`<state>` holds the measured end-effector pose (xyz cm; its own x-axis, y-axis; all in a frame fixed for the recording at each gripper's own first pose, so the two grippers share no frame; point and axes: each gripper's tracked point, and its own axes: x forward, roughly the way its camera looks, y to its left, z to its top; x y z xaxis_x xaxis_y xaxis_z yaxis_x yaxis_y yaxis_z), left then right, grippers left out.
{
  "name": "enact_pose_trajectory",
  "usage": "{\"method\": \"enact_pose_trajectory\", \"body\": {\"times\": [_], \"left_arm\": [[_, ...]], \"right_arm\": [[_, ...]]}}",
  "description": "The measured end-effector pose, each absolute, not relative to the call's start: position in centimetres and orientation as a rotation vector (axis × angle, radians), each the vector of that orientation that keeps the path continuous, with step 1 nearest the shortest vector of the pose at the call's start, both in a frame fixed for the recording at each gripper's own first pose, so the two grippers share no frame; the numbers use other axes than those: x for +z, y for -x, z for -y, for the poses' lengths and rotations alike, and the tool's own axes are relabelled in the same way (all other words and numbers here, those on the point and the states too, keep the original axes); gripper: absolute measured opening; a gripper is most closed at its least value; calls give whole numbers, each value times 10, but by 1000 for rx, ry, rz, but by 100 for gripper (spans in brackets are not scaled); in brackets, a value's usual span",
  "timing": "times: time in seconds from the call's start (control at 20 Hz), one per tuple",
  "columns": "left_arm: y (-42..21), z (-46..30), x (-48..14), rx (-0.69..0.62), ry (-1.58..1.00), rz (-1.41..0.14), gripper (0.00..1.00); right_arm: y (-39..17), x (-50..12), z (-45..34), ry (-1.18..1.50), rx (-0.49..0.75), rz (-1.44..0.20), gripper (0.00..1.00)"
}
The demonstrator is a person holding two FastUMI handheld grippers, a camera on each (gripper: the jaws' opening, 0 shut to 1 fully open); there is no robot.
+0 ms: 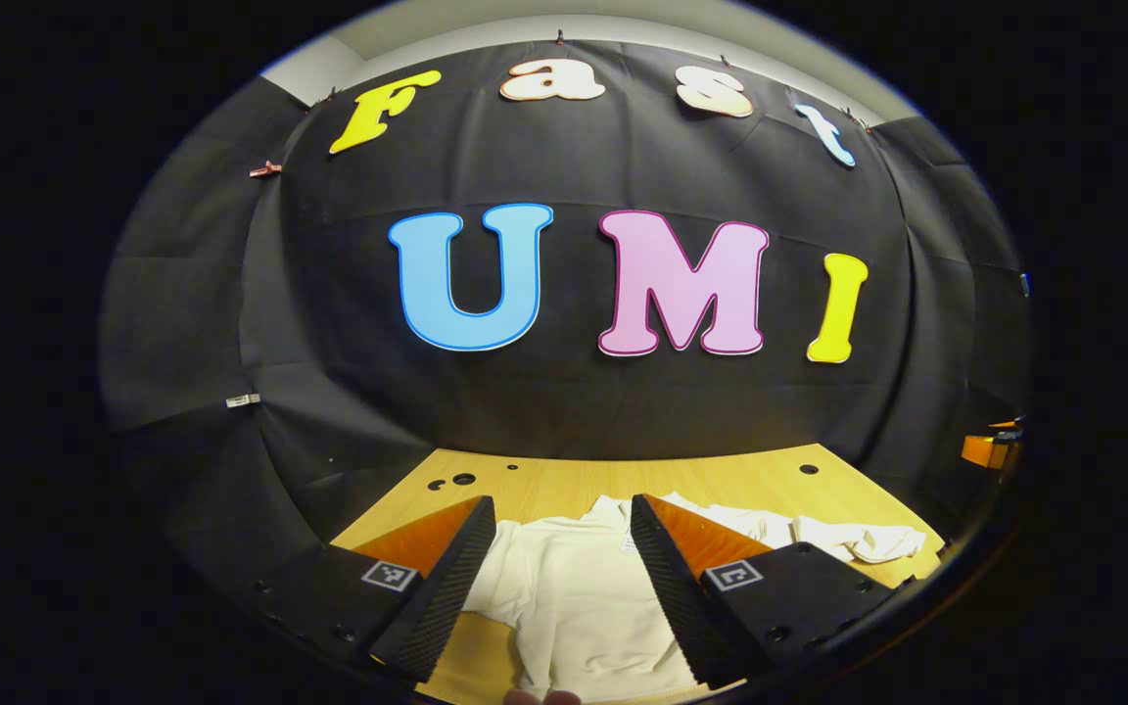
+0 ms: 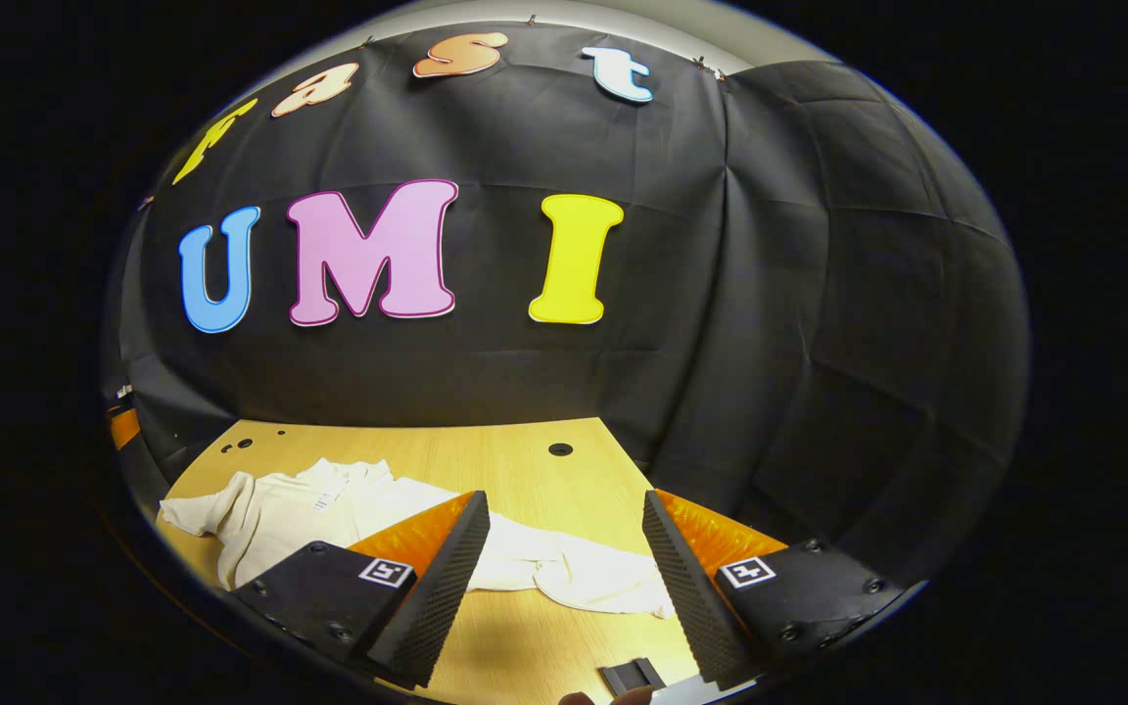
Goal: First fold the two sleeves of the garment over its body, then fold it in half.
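Left gripper point(image 1: 564, 519): fingers spread wide apart, released, nothing between them. They hang above the counter point(image 1: 544, 485), and the gap between them looks onto the body of the garment point(image 1: 574, 597). No contact with the cloth that I can see.

Right gripper point(image 2: 566, 514): fingers likewise spread and released, nothing grasped. They hang over the counter point(image 2: 515, 460); between them shows one sleeve point(image 2: 584, 578), which runs across the gap and ends in a crumpled cuff just beside the right-hand finger.

Garment point(image 2: 280, 514): white, long-sleeved, lying flat on the counter with some wrinkles. In the left gripper view the collar point(image 1: 613, 509) points toward the booth wall point(image 1: 564, 392), a small tag showing at the neck. The sleeve point(image 1: 858, 539) on the right of that view stretches out sideways, rumpled at its end; not folded over the body. In the right gripper view the other sleeve point(image 2: 197, 509) juts out toward the counter's left edge, also unfolded.

Counter: pale wood, a few round holes point(image 2: 560, 449) near its far edge. A small dark object point(image 2: 631, 676) lies on the near edge in the right gripper view; cannot tell what it is.

A fingertip point(image 1: 544, 697) of the person shows at the bottom rim of the left gripper view
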<state>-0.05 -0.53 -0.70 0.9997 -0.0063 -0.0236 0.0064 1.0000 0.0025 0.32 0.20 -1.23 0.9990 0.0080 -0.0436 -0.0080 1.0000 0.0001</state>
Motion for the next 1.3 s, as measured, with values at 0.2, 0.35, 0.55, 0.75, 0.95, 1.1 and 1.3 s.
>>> {"method": "enact_pose_trajectory", "body": {"times": [0.2, 0.35, 0.55, 0.75, 0.95, 1.1, 1.3], "left_arm": [[1, 8, -10, -6, -17, -33, 91], [2, 10, -15, -8, -20, -45, 91], [3, 14, -22, -8, -37, -65, 91], [4, 21, -32, -12, -23, -90, 91], [3, 24, -42, 7, -4, -115, 91], [5, 27, -47, 19, -17, -133, 91], [10, 33, -54, 29, -25, -153, 91]], "right_arm": [[-8, -20, 1, -3, 8, -60, 97], [-21, -39, 9, -6, -11, -106, 97], [-40, -79, 31, -51, -55, -198, 97], [-57, -134, 67, -117, -136, -331, 98], [-74, -194, 101, -176, -210, -456, 97], [-86, -231, 117, -222, -241, -543, 96], [-96, -260, 130, -291, -275, -620, 96]]}}
